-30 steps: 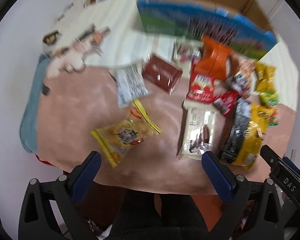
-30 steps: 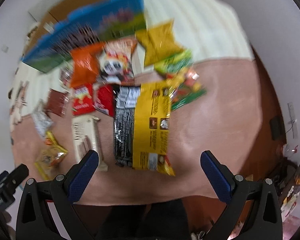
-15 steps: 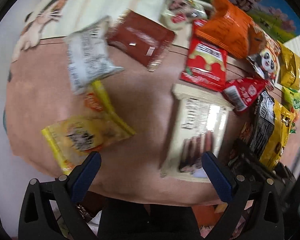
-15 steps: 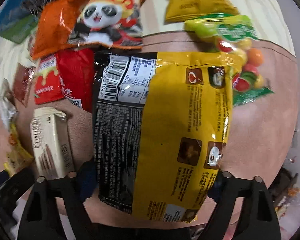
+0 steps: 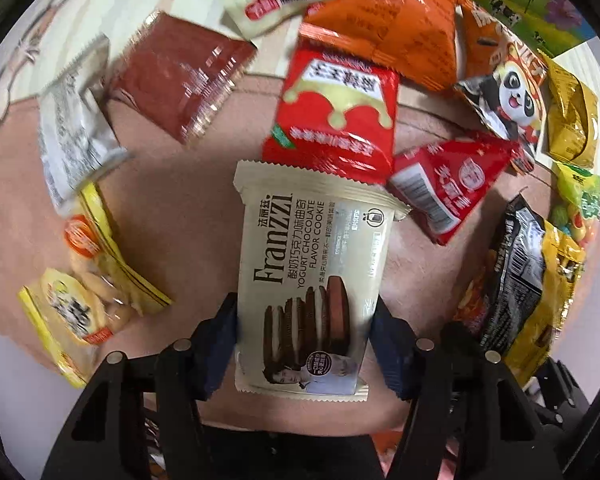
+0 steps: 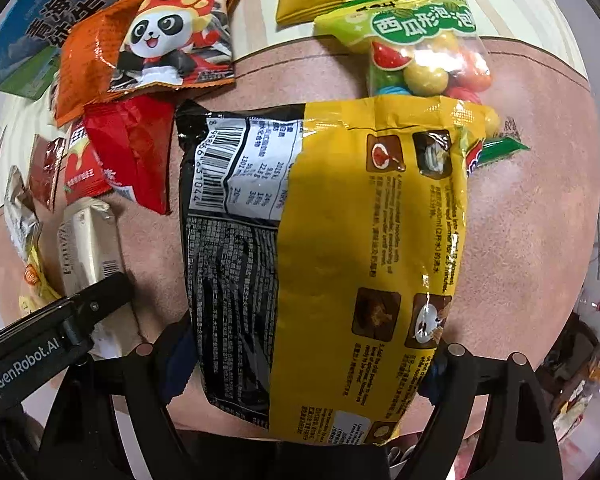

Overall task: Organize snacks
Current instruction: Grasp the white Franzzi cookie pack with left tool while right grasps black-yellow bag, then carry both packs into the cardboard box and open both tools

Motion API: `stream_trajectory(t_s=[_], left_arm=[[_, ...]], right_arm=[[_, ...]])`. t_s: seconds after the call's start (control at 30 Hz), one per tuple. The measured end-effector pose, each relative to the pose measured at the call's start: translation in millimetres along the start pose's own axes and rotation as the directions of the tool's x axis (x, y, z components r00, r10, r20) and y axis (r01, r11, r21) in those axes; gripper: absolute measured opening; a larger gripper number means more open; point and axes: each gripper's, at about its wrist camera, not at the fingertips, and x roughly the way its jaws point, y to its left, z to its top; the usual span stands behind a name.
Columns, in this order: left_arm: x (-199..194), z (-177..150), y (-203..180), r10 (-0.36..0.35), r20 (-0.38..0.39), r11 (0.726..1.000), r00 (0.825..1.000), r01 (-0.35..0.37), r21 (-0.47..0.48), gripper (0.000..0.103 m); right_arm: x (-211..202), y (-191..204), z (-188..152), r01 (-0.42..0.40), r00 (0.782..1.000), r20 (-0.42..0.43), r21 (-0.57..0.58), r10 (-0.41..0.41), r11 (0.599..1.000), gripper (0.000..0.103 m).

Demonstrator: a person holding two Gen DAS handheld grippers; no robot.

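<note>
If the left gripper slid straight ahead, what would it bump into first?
The left gripper already has its jaws on either side of the Franzzi cookie pack, so that comes first. Pushing on, the pack would probably run into the red snack bag overlapping its far end.

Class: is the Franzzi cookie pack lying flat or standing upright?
Lying flat. The cookie pack shows its whole printed face on the pink mat, and the left gripper has a finger at each long side.

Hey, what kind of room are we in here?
Probably a home living space: packaged snacks like a Franzzi cookie pack and instant noodle bag lie on a round pinkish-brown table, with household clutter beside it.
</note>
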Motion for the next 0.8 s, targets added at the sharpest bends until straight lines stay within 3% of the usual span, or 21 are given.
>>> stream_trajectory(t_s=[0.23,0.53,0.63,0.8], left_arm=[[19.9,1.7,10.1,0.002,-0.003,0.999,1.0,-0.002,0.035,0.058],[30.7,18.0,5.6,-0.006,-0.004,0.99,1.0,0.006,0.143,0.057],[22.7,18.4,4.6,0.014,0.021,0.983,1.0,-0.018,0.181,0.056],[-0.7,17.3,2.5,-0.011,0.041,0.978,0.999,0.002,0.211,0.056]], right_arm=[[22.9,16.4,-0.3,0.039,0.999,0.035,0.04,-0.041,0.998,0.087],[14.9,44.3,-8.7,0.098,0.992,0.069,0.053,-0.101,0.994,0.086],[9.3,51.2,-13.9,0.076,0.994,0.077,0.06,-0.08,0.995,0.086],[-13.8,53.7,-28.6,-0.014,0.995,0.1,0.078,0.007,0.997,0.086]])
